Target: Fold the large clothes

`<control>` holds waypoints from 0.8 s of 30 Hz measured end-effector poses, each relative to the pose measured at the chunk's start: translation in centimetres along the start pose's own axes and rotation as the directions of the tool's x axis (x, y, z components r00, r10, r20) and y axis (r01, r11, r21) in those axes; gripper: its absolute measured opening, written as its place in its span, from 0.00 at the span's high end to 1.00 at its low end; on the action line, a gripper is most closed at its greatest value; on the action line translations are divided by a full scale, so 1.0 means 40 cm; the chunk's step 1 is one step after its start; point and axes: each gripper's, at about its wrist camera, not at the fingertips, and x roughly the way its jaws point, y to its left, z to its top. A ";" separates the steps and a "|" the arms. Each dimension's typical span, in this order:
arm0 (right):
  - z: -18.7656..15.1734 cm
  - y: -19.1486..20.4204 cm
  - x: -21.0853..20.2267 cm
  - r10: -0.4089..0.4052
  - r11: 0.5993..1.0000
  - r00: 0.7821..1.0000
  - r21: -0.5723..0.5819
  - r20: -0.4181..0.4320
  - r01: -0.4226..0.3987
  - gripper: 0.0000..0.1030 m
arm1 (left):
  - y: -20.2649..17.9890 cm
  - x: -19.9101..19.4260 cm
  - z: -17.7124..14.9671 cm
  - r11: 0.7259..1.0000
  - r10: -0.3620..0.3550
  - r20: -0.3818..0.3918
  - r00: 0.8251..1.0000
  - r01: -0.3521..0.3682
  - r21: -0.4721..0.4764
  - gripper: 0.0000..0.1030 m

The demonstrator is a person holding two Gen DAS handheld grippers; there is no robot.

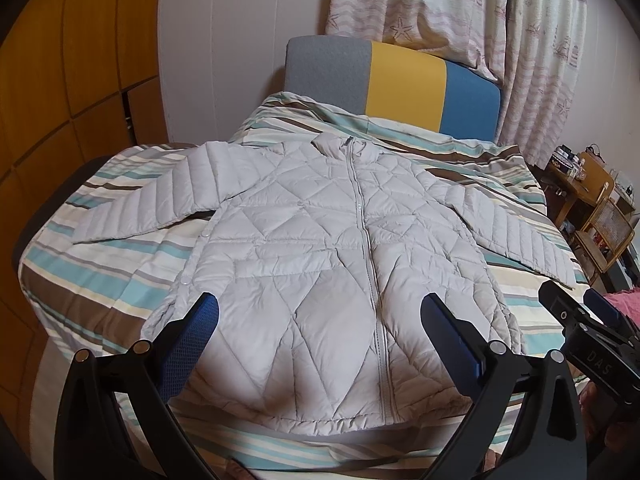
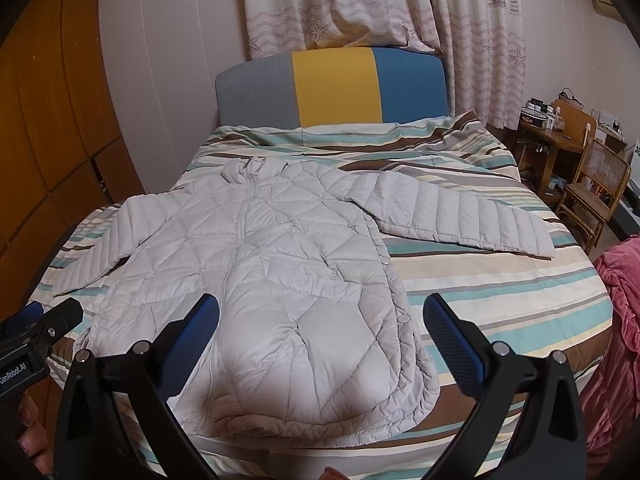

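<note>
A pale grey quilted puffer jacket (image 1: 320, 248) lies flat and zipped on the striped bed, collar toward the headboard and both sleeves spread out. In the right wrist view the same jacket (image 2: 280, 280) fills the middle, its right sleeve (image 2: 460, 220) stretched across the bedspread. My left gripper (image 1: 320, 312) hovers open above the jacket's hem, holding nothing. My right gripper (image 2: 320, 316) is also open, above the hem's right part and empty. The right gripper (image 1: 576, 304) shows at the right edge of the left wrist view. The left gripper (image 2: 48, 316) shows at the left edge of the right wrist view.
The striped bedspread (image 2: 500, 304) covers the bed, with a grey, yellow and blue headboard (image 2: 332, 84) behind. Wooden wardrobe doors (image 1: 60, 100) stand at left. A wooden desk and cane chair (image 2: 592, 184) stand at right, a pink blanket (image 2: 616, 320) beside the bed. Patterned curtains (image 2: 360, 0) hang behind.
</note>
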 end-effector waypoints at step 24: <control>0.001 0.003 0.004 -0.002 1.000 1.000 -0.006 -0.004 0.002 0.02 | -0.004 0.006 -0.007 1.000 -0.005 -0.017 1.000 0.005 -0.001 0.03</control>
